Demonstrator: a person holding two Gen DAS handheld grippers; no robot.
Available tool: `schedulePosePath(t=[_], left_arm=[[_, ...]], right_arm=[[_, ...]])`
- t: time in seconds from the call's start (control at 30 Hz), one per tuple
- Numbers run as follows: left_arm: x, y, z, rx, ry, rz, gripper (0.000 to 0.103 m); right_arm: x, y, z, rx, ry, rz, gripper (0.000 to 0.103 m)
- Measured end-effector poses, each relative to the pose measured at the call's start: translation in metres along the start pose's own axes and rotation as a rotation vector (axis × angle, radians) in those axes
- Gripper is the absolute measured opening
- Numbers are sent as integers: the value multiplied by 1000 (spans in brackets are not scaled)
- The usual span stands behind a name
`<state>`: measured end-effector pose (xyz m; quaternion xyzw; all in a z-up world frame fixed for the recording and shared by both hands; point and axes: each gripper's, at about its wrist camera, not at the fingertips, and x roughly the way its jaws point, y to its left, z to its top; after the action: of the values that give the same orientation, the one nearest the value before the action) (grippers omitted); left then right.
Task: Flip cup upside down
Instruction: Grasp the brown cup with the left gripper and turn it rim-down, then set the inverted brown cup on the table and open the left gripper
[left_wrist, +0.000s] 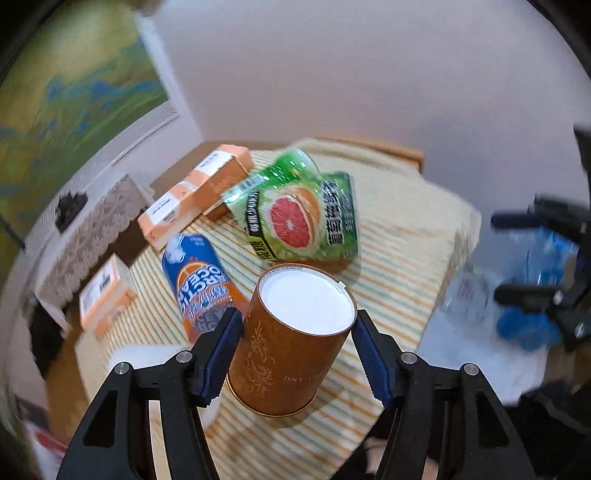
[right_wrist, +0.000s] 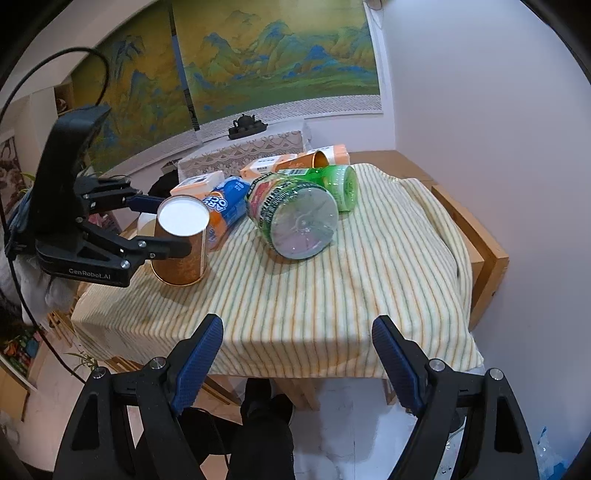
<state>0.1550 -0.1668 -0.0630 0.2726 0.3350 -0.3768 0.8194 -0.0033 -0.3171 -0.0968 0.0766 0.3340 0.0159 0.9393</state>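
A brown paper cup (left_wrist: 291, 343) with gold ornament stands mouth-down on the striped cloth (left_wrist: 399, 258), its white base up. My left gripper (left_wrist: 295, 332) has its blue pads on either side of the cup; the left pad touches it, a small gap shows at the right pad. The right wrist view shows the same cup (right_wrist: 183, 243) tilted slightly between the left gripper (right_wrist: 177, 230) fingers. My right gripper (right_wrist: 297, 354) is open and empty above the table's near edge.
Lying on the cloth (right_wrist: 332, 295): a green grapefruit bottle (right_wrist: 295, 218), a second green bottle (right_wrist: 341, 186), a blue-orange can (right_wrist: 225, 208), orange cartons (right_wrist: 266, 168) and another brown cup (right_wrist: 310, 160). Wooden table edge (right_wrist: 487, 254) at right. A wall is close behind.
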Motion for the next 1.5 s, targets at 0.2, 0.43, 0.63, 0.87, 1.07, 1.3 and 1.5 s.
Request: schedulePosePath(t=[0.2,0.43,0.63,0.87,1.07,1.3,1.5], left_arm=[[-15,21,-27,-274,-139,-59,65],[-18,33,-50,-407,-212,-23,65],[-11,37,-63,-438,-203,-32,65],[-13,37,-76,-451,-202,-11,63],[-20,40,-82,-456,-221,-17,95],[-41,37,-87,-455,-257,26,102],[-63,27,-101,-459,-254,99,102]], right_arm=[[3,7,3,-17,-1,9,80],[5,17,4,-26,-2,26,80],[4,22,5,-32,-6,32,80],[1,27,6,-39,-10,27,80],[0,33,7,-52,-15,30,80],[-5,41,7,-64,-23,32,80],[-12,54,6,-83,-45,27,80]])
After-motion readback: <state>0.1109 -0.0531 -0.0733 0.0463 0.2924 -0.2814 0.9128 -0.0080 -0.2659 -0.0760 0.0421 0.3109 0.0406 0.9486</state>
